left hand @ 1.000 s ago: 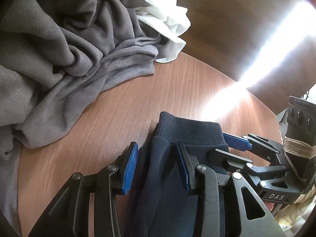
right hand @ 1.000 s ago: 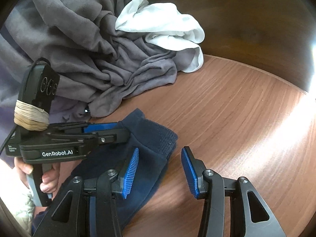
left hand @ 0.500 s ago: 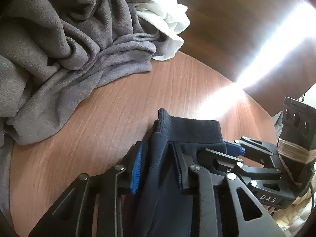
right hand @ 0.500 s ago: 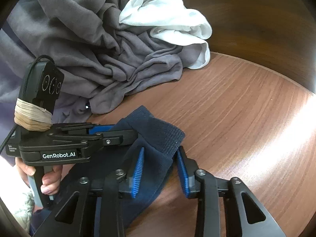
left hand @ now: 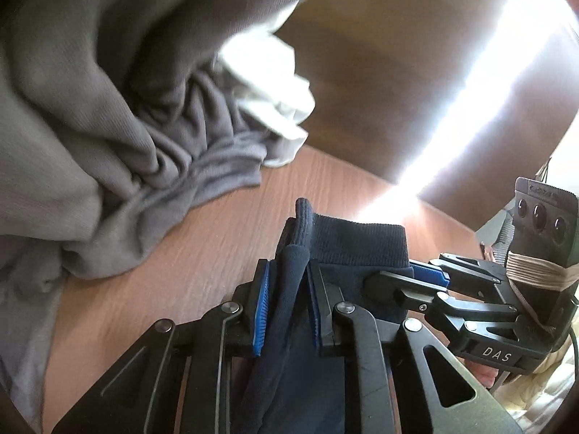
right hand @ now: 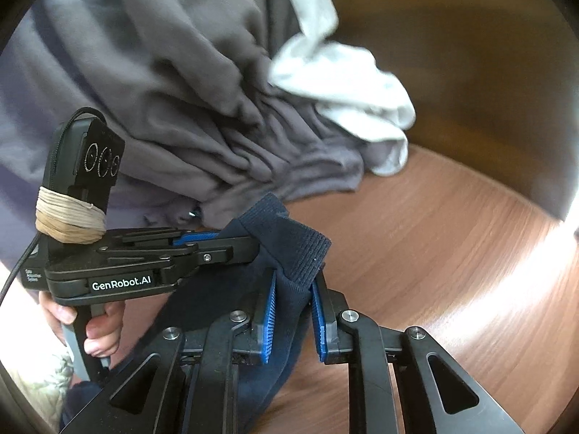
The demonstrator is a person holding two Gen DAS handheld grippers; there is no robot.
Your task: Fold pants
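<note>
Both grippers are on the ribbed cuff end of the navy pants, one at each corner of the cuff

Left gripper: jaws closing, a vertical fold of the navy fabric squeezed between the blue pads, which press on it from both sides. Seen from the right wrist view, this gripper reaches in from the left, and a hand holds its grip at the near left

Right gripper: jaws closing on the right corner of the cuff; the fabric runs down between the pads and both appear to touch it. In the left wrist view it comes in from the right, one blue pad showing behind the cuff

Pants: cuff end held up at the grippers, over the near middle of the wooden table; the rest of the garment trails down toward the near edge and out of view. Whether the cuff is fully clear of the tabletop cannot be told, the view is blurred

Far left of the table: a heap of grey clothing, with a crumpled white garment on its right side. Bright glare crosses the table at the right
</note>
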